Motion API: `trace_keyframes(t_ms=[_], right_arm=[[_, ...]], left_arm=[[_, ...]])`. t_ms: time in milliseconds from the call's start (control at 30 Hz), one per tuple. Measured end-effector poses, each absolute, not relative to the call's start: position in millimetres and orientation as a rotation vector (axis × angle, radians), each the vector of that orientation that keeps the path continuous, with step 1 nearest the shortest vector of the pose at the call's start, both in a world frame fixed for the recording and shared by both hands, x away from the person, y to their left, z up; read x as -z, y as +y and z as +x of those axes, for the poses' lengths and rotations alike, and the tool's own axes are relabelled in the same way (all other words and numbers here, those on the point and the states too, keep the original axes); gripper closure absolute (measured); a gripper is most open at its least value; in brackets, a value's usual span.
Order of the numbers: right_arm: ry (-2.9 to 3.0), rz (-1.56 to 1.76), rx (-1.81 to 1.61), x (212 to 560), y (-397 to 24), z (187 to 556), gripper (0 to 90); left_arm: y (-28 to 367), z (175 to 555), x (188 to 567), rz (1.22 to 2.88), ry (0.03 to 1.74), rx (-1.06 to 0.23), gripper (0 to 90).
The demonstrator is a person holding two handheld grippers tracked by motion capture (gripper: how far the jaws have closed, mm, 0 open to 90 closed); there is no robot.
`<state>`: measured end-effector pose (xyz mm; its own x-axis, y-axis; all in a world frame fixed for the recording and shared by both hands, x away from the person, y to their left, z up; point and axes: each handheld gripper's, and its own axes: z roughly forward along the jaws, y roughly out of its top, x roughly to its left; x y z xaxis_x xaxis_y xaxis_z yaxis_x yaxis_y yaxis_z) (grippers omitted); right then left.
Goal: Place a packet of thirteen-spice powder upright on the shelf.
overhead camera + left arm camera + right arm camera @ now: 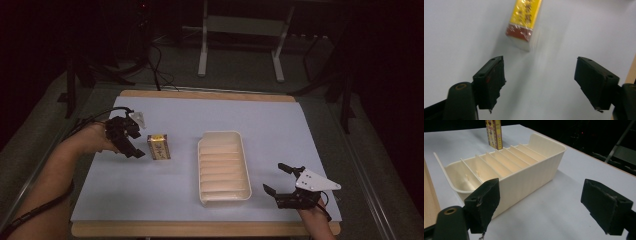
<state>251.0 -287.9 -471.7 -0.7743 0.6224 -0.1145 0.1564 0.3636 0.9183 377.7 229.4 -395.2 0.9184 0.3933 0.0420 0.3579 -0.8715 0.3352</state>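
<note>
The left gripper (131, 141) sits low beside the yellow box (158, 147), fingers spread, probably lining up a grasp; the blurred box lies just ahead, untouched. The ribbed tray (242, 162) sits mid-surface, seemingly empty. The right gripper (278, 180) waits nearby, fingers spread.

The surface (150, 200) is pale blue with wooden edges. A cream divided tray (224, 197) lies on it; left of the tray lies a yellow box (158, 147).
</note>
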Motion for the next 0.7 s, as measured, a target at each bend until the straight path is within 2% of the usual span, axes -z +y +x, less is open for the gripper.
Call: trace_keyframes(t_ms=[167,700], right_arm=[[2.187,0.672,-1.401,472.1,-288.0,251.4,15.7],[2.194,0.674,-1.41,473.5,-289.3,252.4,15.9]], left_arm=[[227.7,384.3,395.8,2.728,0.523,-0.167,33.5],[200.5,399.4,401.1,2.814,0.471,-0.203,43.7]])
